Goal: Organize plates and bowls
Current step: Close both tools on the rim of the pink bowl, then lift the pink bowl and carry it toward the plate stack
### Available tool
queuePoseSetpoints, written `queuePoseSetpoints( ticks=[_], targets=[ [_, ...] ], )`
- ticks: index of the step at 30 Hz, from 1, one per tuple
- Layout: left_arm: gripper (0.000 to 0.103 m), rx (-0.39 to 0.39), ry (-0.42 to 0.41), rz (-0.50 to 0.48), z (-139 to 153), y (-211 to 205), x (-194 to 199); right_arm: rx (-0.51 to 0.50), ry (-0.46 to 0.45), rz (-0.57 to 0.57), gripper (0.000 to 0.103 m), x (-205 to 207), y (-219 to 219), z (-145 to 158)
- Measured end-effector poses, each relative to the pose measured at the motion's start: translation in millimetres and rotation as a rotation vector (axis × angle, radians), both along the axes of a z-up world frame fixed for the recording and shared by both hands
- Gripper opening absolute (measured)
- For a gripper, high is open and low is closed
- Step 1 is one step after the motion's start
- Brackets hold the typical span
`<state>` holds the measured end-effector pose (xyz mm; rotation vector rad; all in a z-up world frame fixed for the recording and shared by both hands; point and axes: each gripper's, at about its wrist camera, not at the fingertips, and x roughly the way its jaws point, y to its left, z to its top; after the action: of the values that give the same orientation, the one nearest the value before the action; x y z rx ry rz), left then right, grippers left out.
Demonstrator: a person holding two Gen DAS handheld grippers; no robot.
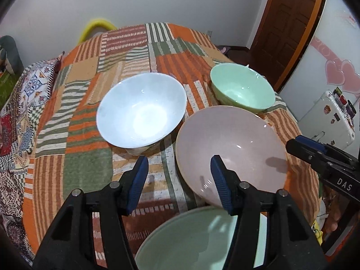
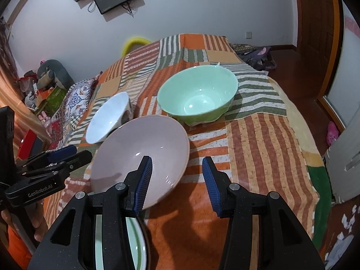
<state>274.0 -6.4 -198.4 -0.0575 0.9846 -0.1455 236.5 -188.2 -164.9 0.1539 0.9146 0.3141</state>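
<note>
Both tools are up over the bed [image 1: 94, 72], spread with its orange, green and cream striped blanket [image 2: 258, 148], and 4 pieces of crockery sit on it. The left tool [image 1: 178, 167] has its blue-padded fingers [image 1: 139, 180] spread wide apart, gripping nothing. Between them there's only blanket, and its right finger [image 1: 221, 184] overlaps the near-left rim of the pink plate [image 1: 234, 139] in this view; I can't tell whether it touches.

Over to the right tool [image 2: 176, 171]: jaws apart here too, nothing in them. Its left finger [image 2: 144, 180] hangs in front of the pink plate's [image 2: 139, 155] near edge, its right finger [image 2: 211, 184] over bare blanket.

The pink plate sits tilted, its near edge raised over the rim of the pale green plate [image 1: 191, 240], which lies nearest of all, partly hidden behind the tools. The white bowl [image 1: 141, 112] stands upright just left of the pink plate, their rims very close. The green bowl [image 2: 198, 94] stands upright at far right, just beyond the pink plate's far edge. In the left wrist view the right tool [image 1: 324, 157] pokes in from the right edge, near the pink plate's right rim.
</note>
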Motion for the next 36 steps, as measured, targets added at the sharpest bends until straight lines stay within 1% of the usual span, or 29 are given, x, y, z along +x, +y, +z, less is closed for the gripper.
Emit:
queuePoseSetpoints(
  ticks=[1,2,3,4,6,10,11,12,14,16,18,23,29,36],
  targets=[
    [0.056,-0.010,0.007,0.002,-4,1,3,0.001,0.005,-0.001,0.043,2,-1,-3],
    [0.052,-0.016,0.012,0.000,-6,1,6,0.001,0.010,-0.002,0.043,4,0,-5],
    [0.046,-0.018,0.017,-0.002,-8,1,8,0.001,0.015,-0.002,0.043,6,0,-8],
    [0.043,-0.020,0.027,-0.007,-11,0,10,0.003,0.021,-0.002,0.043,7,0,-11],
    [0.035,-0.027,0.044,-0.012,-17,0,15,0.007,0.029,0.000,0.043,11,1,-16],
    [0.027,-0.038,0.068,-0.023,-27,-1,19,0.018,0.057,0.009,0.043,16,1,-27],
    [0.023,-0.038,0.071,-0.026,-29,-1,20,0.021,0.061,0.010,0.043,16,2,-29],
    [0.019,-0.040,0.076,-0.031,-31,-1,21,0.023,0.064,0.010,0.042,16,2,-31],
    [0.014,-0.052,0.089,-0.041,-34,-2,21,0.024,0.072,0.016,0.034,17,3,-35],
    [0.014,-0.048,0.084,-0.043,-35,-3,21,0.036,0.087,0.029,0.025,18,5,-38],
    [0.014,-0.048,0.079,-0.046,-34,-4,20,0.043,0.095,0.042,0.019,18,7,-40],
    [0.014,-0.037,0.077,-0.050,-32,-6,16,0.000,0.081,0.032,0.019,13,11,-36],
    [0.014,-0.048,0.071,-0.057,-21,-8,7,0.004,0.087,0.017,0.019,11,10,-30],
    [0.014,-0.052,0.032,-0.060,0,-10,-11,0.007,0.067,0.010,0.019,-1,8,-15]
  ],
)
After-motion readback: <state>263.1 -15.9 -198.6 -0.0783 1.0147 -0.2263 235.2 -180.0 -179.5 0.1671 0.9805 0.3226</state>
